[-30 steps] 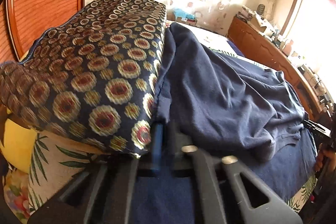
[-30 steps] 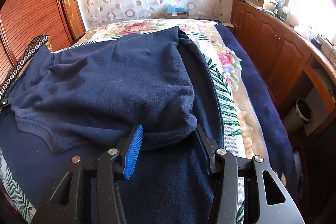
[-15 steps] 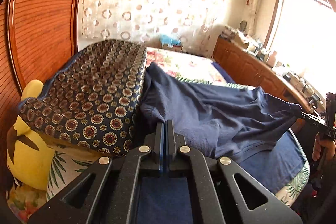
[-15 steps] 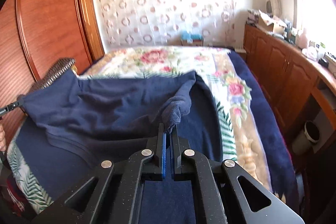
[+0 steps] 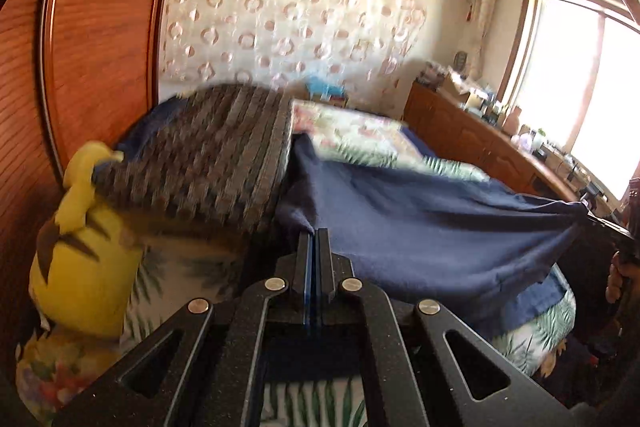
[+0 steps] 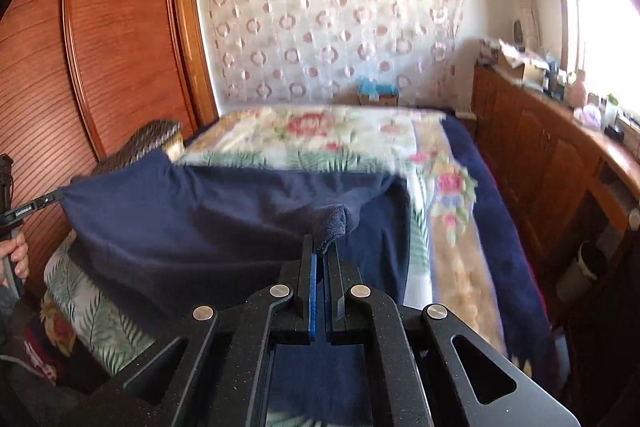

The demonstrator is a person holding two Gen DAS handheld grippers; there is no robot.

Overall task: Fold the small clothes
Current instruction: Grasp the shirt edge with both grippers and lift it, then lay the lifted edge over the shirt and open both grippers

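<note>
Now holding the navy garment (image 5: 432, 227) stretched between both tongs, above the bed (image 6: 320, 135). Left tongs (image 5: 315, 239) clamped together on one corner of the cloth; right tongs (image 6: 321, 251) likewise pinched shut on a bunched corner. Running the garment's long axis straight across from one pair of tongs to the other: in the left view, spreading from the tips at 6 o'clock out toward 3 o'clock, where the right tongs are gripping the far corner beside a hand (image 5: 618, 277); in the right view, spreading from 6 o'clock toward 9 o'clock, where the left tongs are showing at the edge. Hanging slack below that taut top edge, with the lower hem draping onto a darker blue layer on the bed. Neither hand being nearer, since each is already holding an end. Probably needing both ends carried forward, toward 12 o'clock, kept level and equally far apart, to lay the cloth flat for folding. Patterned cushion (image 5: 216, 155) and yellow plush (image 5: 84, 267) crowding the left side, so possibly snagging there.
</note>
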